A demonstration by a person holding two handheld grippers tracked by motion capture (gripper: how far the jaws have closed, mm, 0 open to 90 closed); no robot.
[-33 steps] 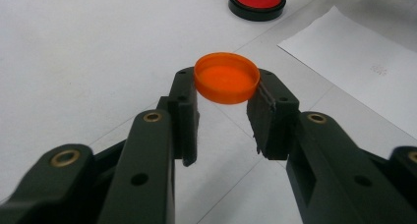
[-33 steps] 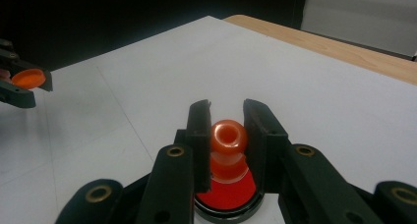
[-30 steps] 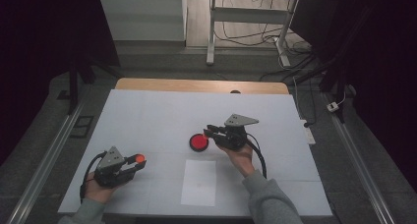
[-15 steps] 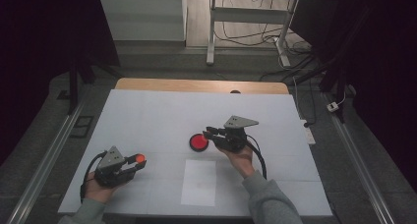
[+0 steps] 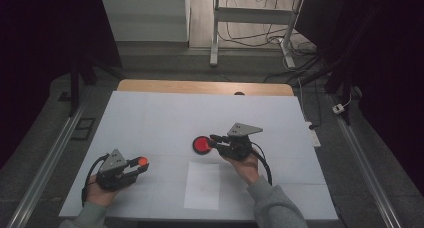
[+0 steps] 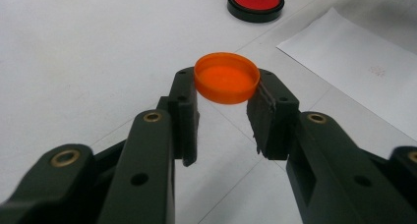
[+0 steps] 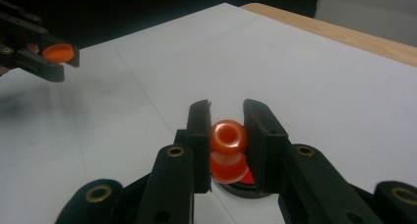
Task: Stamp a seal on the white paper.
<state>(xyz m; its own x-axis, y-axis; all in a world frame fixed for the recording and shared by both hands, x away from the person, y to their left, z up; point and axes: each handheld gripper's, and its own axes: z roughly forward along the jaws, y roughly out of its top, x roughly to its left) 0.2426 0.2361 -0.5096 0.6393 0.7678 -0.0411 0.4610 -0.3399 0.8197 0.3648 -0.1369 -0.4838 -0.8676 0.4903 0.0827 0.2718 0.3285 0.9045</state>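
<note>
over the tabletop point(image 5: 150, 118), the left hand-held gripper point(image 6: 223, 103) is gripping an orange cap point(image 6: 226, 78); the right hand-held gripper point(image 7: 227, 130) is squeezing a stamp point(image 7: 228, 153) on the red pad point(image 5: 202, 145). next, probably stamping the paper point(image 5: 202, 185).

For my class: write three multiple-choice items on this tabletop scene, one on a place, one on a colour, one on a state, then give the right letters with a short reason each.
1. Where does the white paper sheet lie?
A. at the table's near edge, between the two hands
B. on the far wooden edge
C. under the red pad

2. What colour is the cap in the left gripper?
A. blue
B. orange
C. green

3. How is the right gripper?
A. wide open over bare table
B. lying flat on the paper
C. shut on a reddish-orange stamp above the round red ink pad

Answers:
1 A, the high view shows the sheet near the front edge, between the forearms.
2 B, the left gripper view shows an orange cap clamped between the jaws.
3 C, the right gripper view shows both jaws pressing the stamp, with the pad below it.
</note>
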